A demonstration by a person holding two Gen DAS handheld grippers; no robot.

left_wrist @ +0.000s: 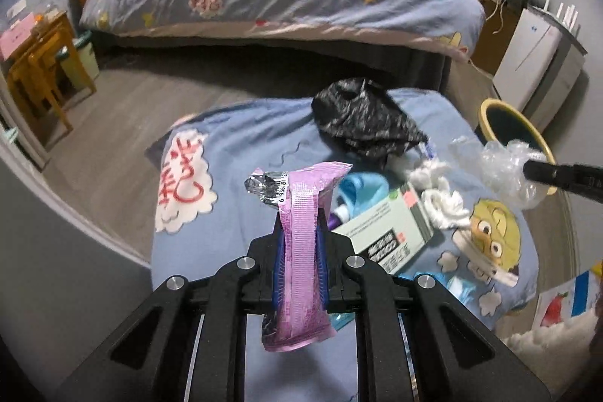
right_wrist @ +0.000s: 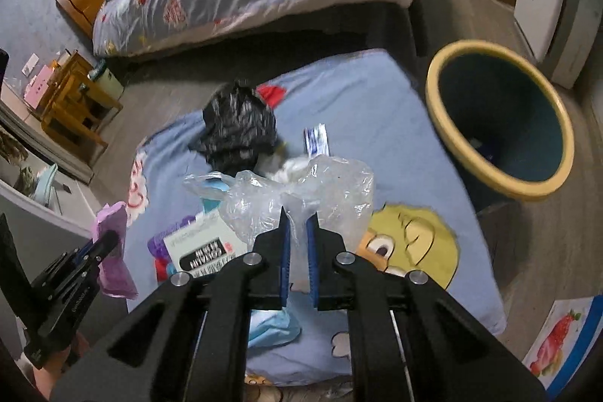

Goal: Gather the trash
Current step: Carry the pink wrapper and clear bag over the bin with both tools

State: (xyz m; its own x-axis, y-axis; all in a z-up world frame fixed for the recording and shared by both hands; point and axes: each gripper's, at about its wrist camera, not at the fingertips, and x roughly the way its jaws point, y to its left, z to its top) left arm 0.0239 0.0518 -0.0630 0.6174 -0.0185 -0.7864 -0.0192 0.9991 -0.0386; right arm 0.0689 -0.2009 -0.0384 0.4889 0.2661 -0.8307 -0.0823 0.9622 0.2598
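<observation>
A: Status? Both loaded?
B: Yes. Left gripper point(left_wrist: 299, 243) jaws clamp the pink wrapper point(left_wrist: 301, 232); right gripper point(right_wrist: 298, 243) jaws pinch the clear bag point(right_wrist: 297, 191). Both held above the bed point(right_wrist: 361, 108).
A: Step?
B: Carry phase, I'd say. Bin point(right_wrist: 501, 183) sits right of the bed.
A: Next?
B: Swing right over the rim, then release. Box point(left_wrist: 392, 232), black bag point(left_wrist: 361, 119), tissue point(left_wrist: 444, 202) left on the bed.

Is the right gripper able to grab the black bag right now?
Probably not yet: the right gripper is shut on a clear plastic bag, so its jaws are full. The black bag lies uncovered beyond it.
</observation>
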